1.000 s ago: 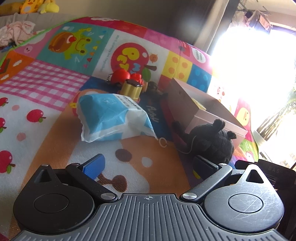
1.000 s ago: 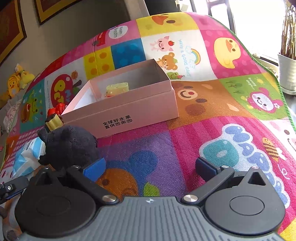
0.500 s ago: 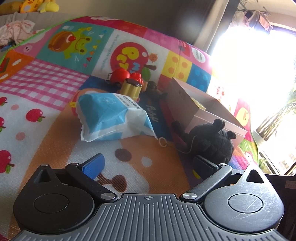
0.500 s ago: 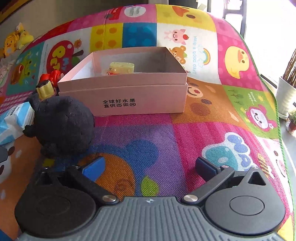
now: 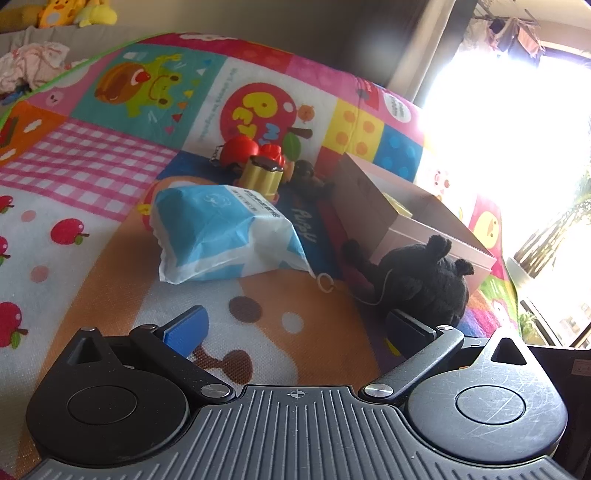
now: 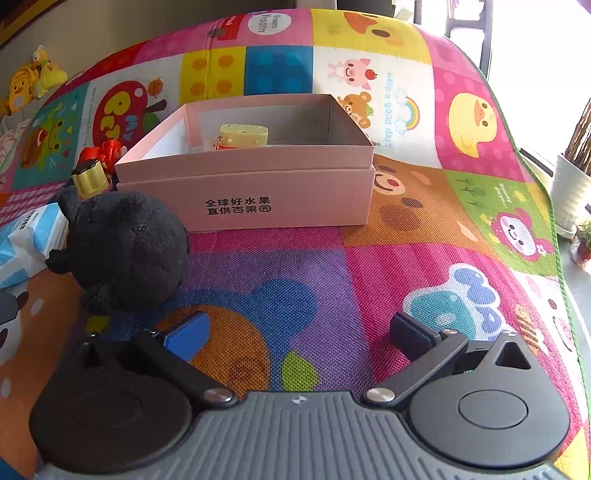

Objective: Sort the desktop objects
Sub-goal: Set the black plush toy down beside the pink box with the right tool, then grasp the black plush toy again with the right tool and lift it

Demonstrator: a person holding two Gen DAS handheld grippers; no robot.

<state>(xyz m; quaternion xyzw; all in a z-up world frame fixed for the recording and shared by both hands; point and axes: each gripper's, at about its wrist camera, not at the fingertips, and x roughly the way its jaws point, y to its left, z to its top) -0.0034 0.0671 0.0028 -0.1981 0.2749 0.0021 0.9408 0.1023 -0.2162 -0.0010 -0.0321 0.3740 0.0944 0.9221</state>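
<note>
Fingers of the right gripper [image 6: 299, 332] and left gripper [image 5: 295, 330] stand wide and empty; the approach step appears current, requiring closure on the black plush toy [image 6: 125, 251] for transfer into the pink box [image 6: 258, 184].

Floor: a cartoon play mat [image 6: 369, 258] is covering everything beneath me.
Window [image 5: 517, 122]: glare is pouring in at two o'clock.
Wall [image 5: 221, 22]: lying in shadow at twelve o'clock.
Potted plant [image 6: 572, 192]: sitting at three o'clock.
</note>
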